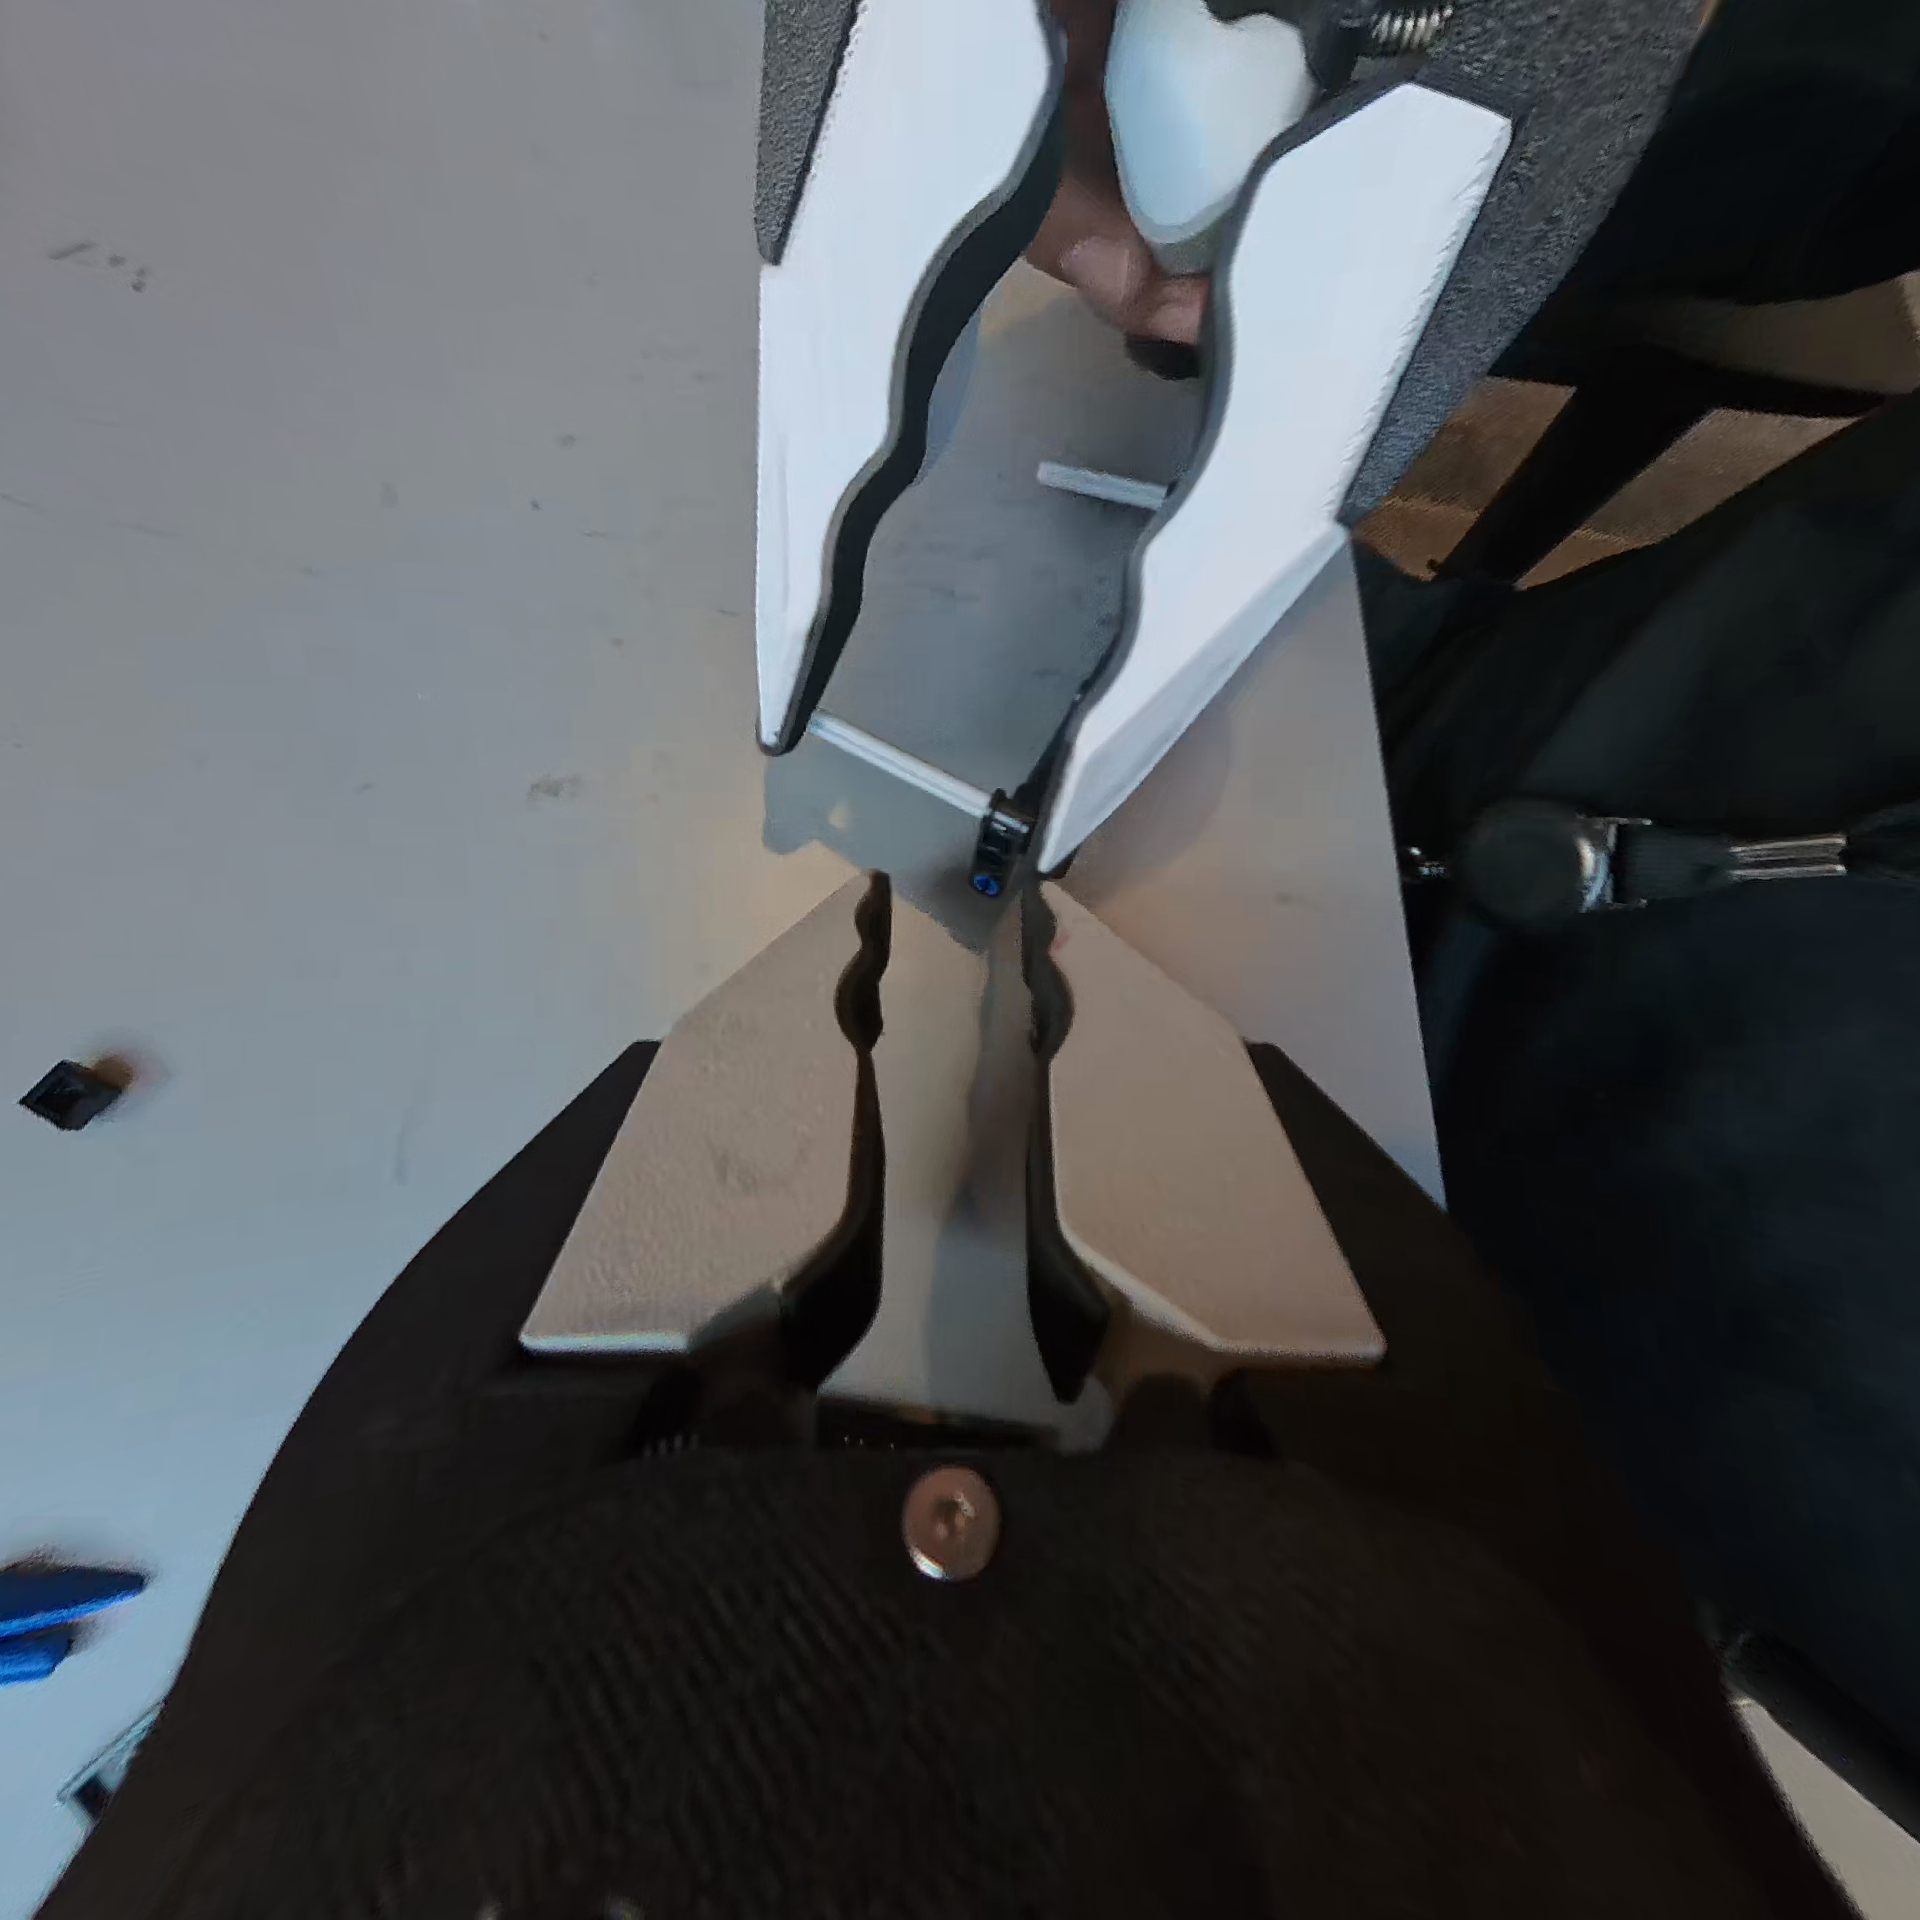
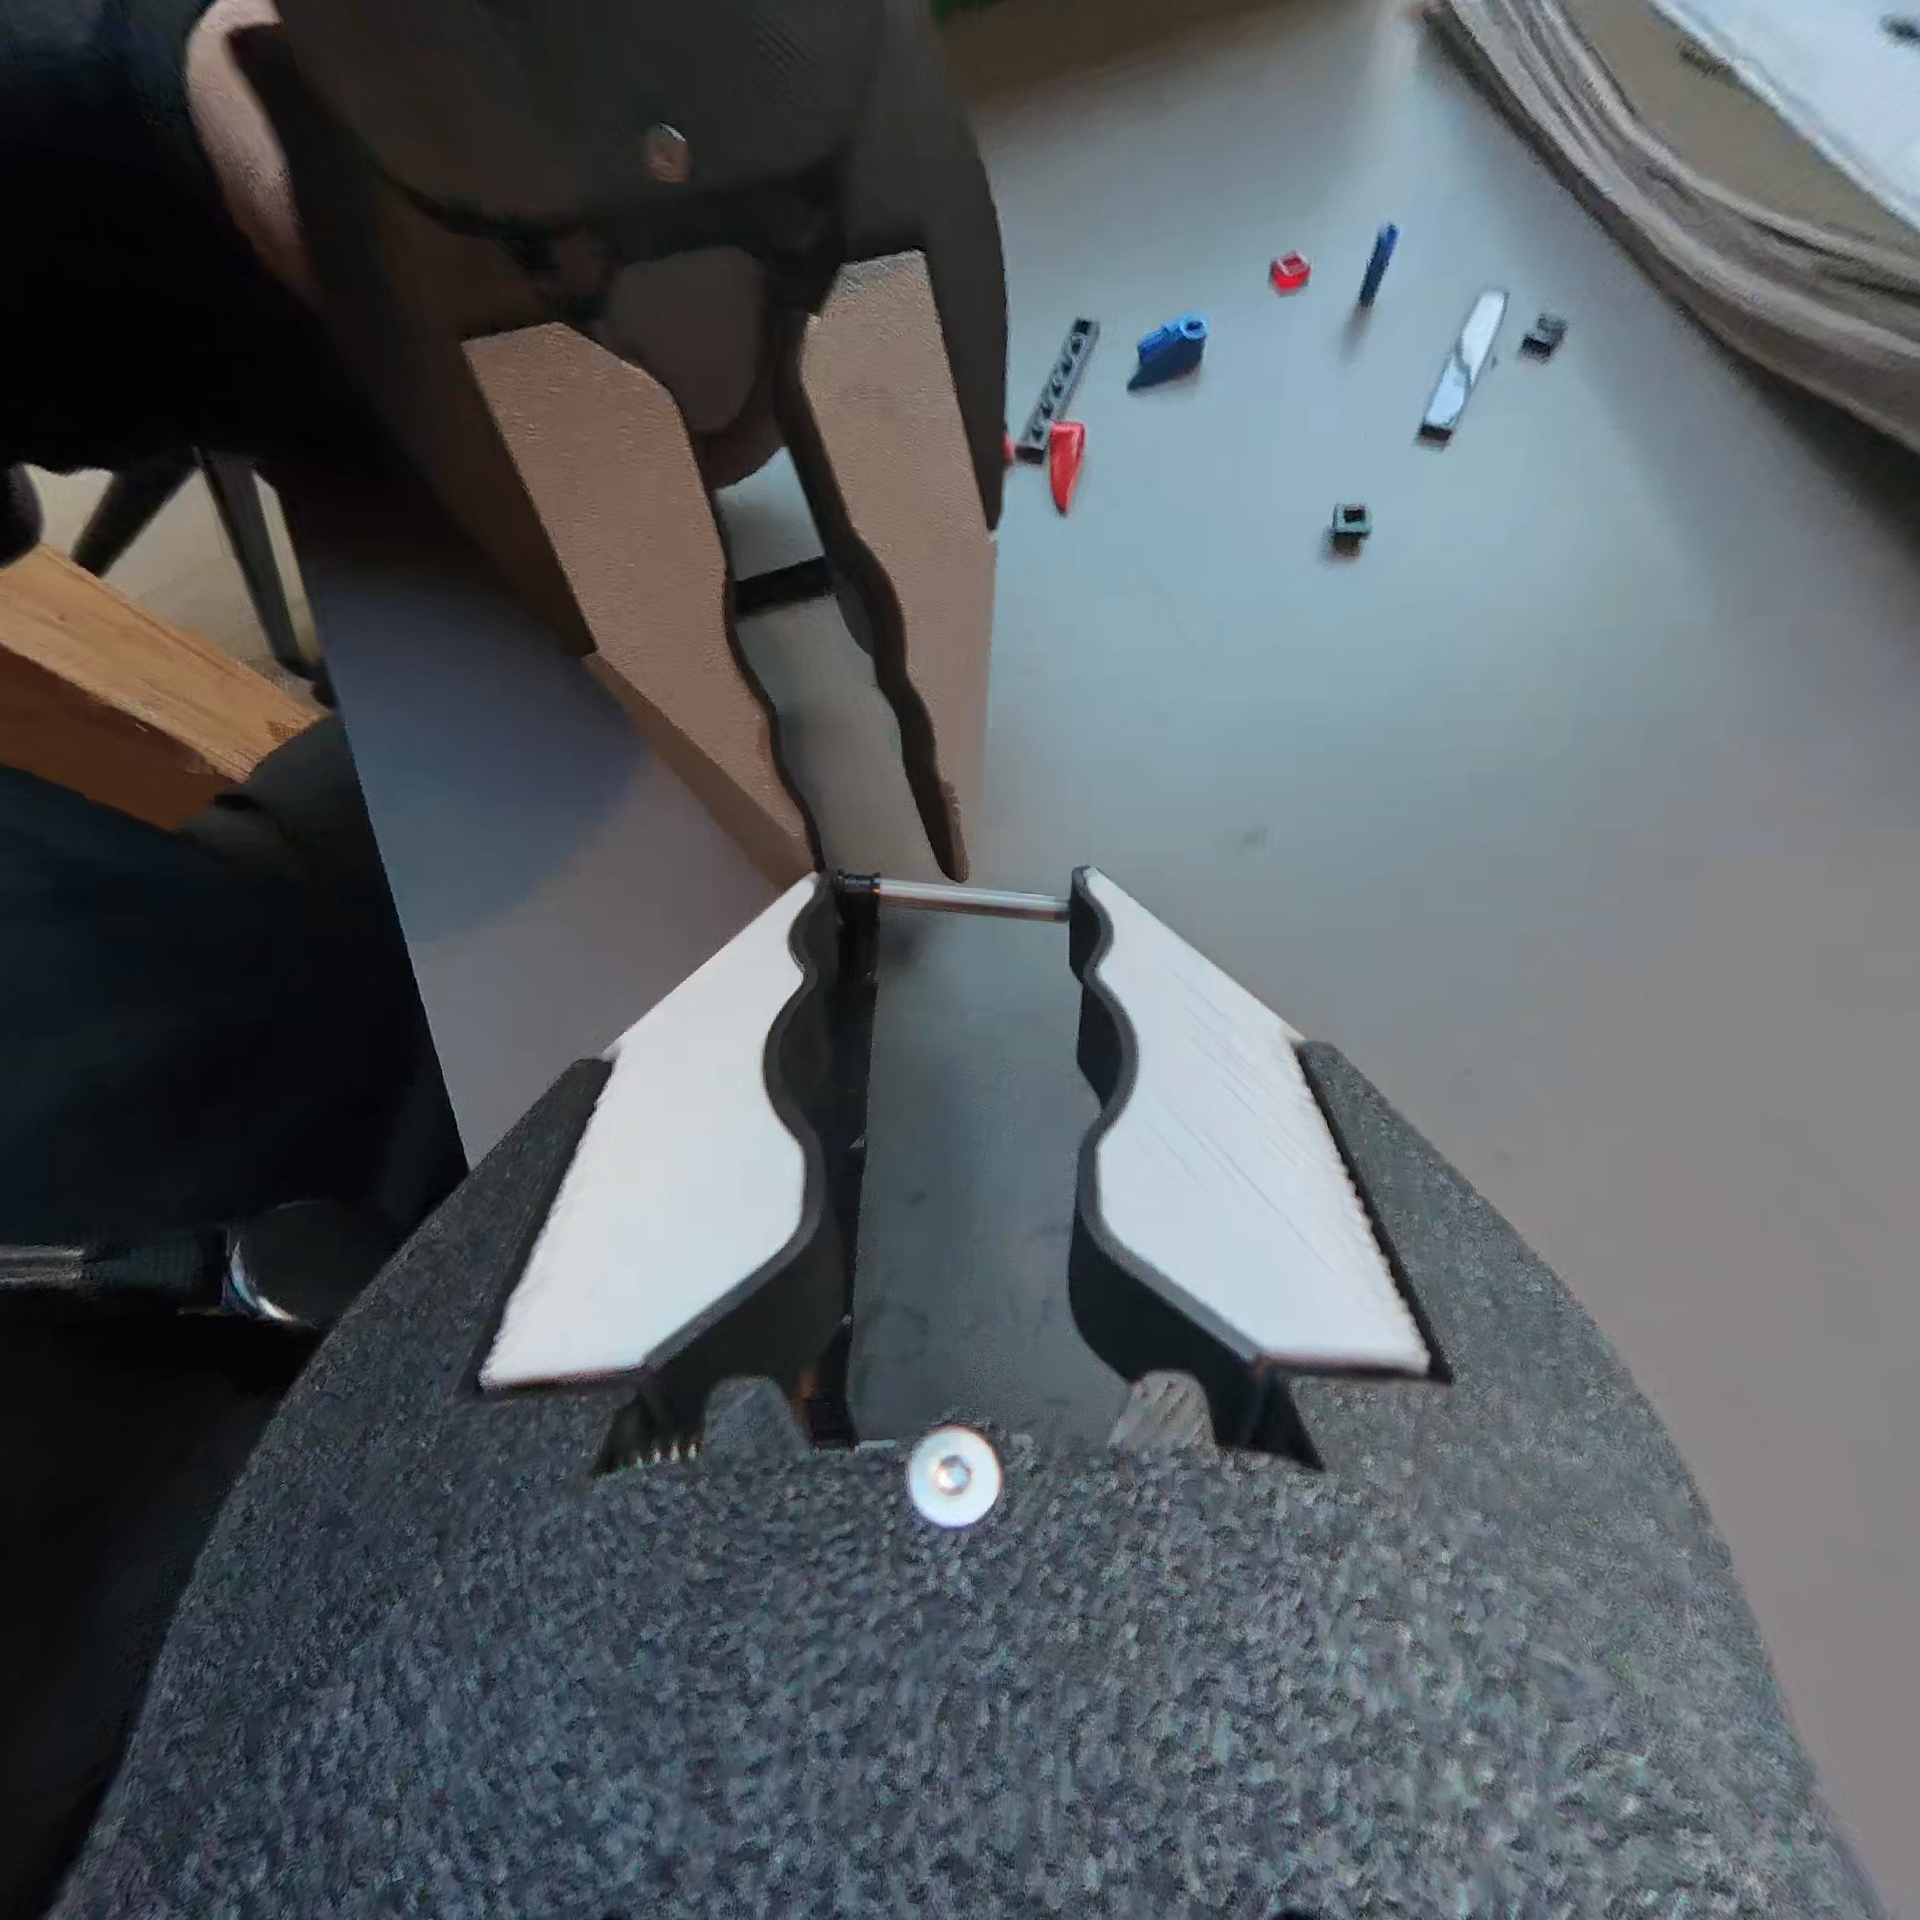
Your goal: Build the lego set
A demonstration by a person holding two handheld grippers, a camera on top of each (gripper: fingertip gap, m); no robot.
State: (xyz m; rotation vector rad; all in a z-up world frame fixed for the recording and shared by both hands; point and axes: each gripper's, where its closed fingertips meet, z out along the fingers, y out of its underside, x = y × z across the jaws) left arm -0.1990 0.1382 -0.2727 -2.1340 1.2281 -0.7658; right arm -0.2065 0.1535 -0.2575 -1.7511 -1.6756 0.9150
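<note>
Grey axle [image 2: 971, 900], stiff, thin, slippery, spans right gripper [image 2: 951, 899] jaws end-to-end; left gripper [image 1: 956, 883] nearly closed, empty; grip its black connector [image 2: 854, 920].

A blue piece [image 1: 57, 1616] at the left wrist view's lower left edge is cut off and smeared beyond telling its shape. A small black piece [image 1: 68, 1093] on the worktop [image 1: 364, 623] is blurred. In the right wrist view, a black connector [image 2: 854, 925] sits half hidden behind a finger [image 2: 686, 1132] of the right tongs [image 2: 961, 899].
</note>
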